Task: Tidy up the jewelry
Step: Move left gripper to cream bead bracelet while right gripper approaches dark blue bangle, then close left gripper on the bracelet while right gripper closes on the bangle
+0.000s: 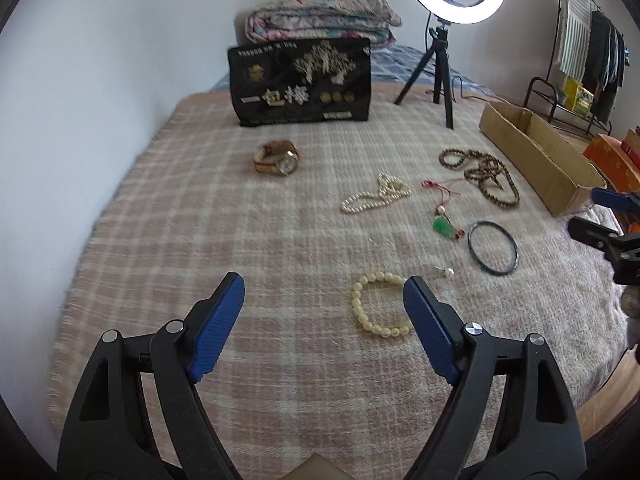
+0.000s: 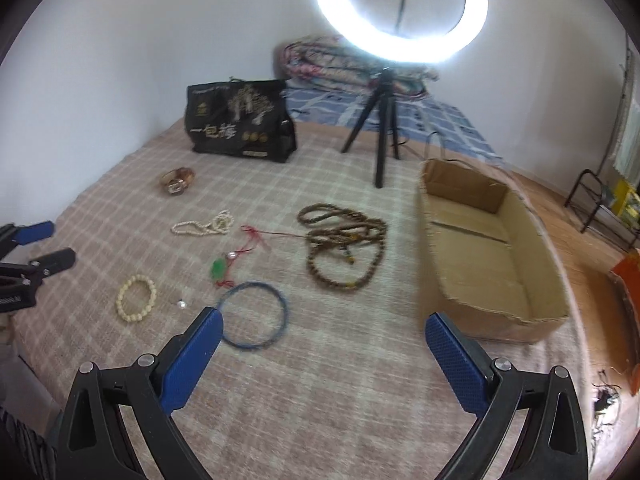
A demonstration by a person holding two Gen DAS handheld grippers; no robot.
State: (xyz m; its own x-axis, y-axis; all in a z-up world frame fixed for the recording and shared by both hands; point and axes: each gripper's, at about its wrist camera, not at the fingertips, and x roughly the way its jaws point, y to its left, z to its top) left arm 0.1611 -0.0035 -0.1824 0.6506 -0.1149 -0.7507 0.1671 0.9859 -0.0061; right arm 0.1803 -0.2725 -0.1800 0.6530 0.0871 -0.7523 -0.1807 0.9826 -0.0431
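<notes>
Left gripper (image 1: 324,292): you held it wide open and empty, low over the blanket (image 1: 200,220).
Bead bracelet (image 1: 374,306): it lay flat at lower centre of the left view, partly hidden behind your right-hand finger; nearer this gripper than the other.
Right gripper (image 2: 322,326): also spread wide, holding nothing.
Dark bangle (image 2: 253,315): flat, just beyond its left finger.
Cardboard box (image 2: 472,252): open, at right of the right view; likely the drop spot.
Surface: soft plaid blanket; thin pieces may sink in.
Room: ring light (image 2: 400,8) and black bag (image 2: 240,120) at upper frame.
</notes>
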